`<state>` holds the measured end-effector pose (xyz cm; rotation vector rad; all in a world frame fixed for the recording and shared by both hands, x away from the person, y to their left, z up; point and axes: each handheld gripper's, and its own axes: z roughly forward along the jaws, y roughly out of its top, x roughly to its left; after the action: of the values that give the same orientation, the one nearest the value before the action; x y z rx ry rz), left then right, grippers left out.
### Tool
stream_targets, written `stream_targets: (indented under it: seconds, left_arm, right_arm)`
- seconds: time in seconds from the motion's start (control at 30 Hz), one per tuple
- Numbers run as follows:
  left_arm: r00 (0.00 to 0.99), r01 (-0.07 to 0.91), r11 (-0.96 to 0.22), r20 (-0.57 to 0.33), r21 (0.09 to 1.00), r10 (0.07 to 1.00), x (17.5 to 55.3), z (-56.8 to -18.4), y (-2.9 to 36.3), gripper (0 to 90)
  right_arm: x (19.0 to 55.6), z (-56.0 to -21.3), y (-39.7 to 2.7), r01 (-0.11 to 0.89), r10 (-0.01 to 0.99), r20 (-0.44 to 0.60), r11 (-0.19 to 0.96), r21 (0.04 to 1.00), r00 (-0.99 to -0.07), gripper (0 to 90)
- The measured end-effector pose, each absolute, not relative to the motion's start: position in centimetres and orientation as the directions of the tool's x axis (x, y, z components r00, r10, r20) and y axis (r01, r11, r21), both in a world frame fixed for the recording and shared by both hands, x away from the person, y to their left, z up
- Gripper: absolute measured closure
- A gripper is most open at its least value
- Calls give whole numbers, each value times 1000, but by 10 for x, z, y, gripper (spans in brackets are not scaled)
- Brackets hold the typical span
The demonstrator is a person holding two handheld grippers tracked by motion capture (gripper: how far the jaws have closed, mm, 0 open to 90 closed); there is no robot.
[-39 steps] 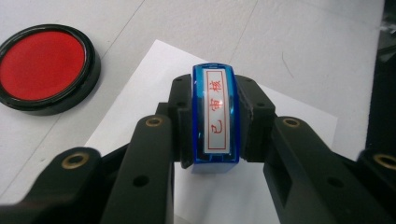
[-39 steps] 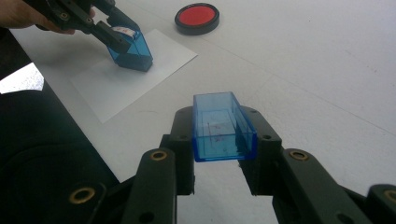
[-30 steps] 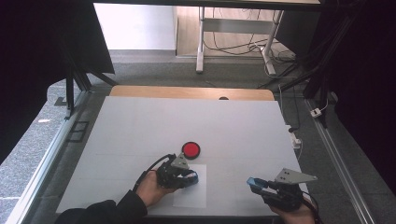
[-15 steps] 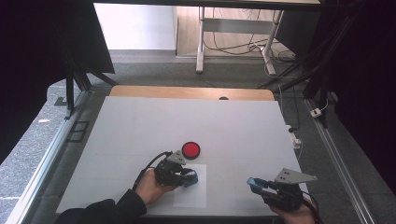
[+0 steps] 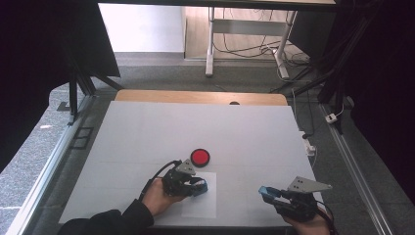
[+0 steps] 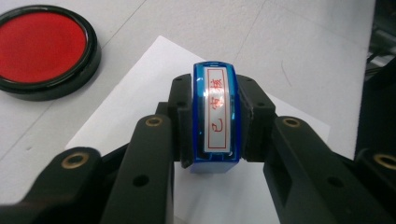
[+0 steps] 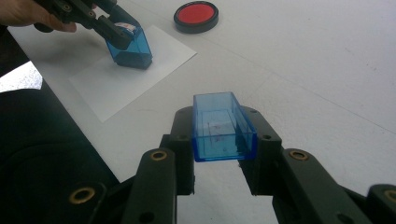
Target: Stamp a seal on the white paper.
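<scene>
Blue plastic stamp (image 6: 215,119) sat clamped between the jaws of the left gripper (image 5: 188,182), its base pressed on the white paper sheet (image 5: 201,203). Just beyond lay the red ink pad (image 5: 200,157). Well apart, the right gripper (image 5: 286,199) clenched the stamp's clear blue cap (image 7: 222,127) above the surface (image 5: 254,132).

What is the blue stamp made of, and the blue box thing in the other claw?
The see-through blue stamp looks like glossy hard plastic: light glints on it. The open blue cap in the right gripper seems the same clear plastic, since the table shows through.
</scene>
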<state>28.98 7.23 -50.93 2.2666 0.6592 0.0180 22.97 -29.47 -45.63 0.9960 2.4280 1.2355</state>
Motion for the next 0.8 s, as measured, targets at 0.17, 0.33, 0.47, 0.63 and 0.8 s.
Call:
stream_targets:
  seconds: [0.17,0.33,0.47,0.63,0.8]
  left_arm:
    - [851,493,-542,-248,681,464,295,-512,76,704]
    - [857,477,-560,-216,677,468,292,-510,74,703]
    - [868,447,-592,-163,671,470,288,-508,70,703]
    - [873,430,-623,-125,654,471,285,-504,65,701]
    - [874,435,-628,-135,645,467,288,-503,65,699]
  right_arm:
    - [230,-456,-295,465,668,88,412,784,-739,683]
    - [230,-456,-295,464,666,90,409,786,-740,683]
    - [230,-456,-295,465,667,88,413,783,-740,683]
    - [230,-456,-295,463,665,90,409,786,-741,683]
    - [230,-456,-295,463,667,87,412,785,-740,683]
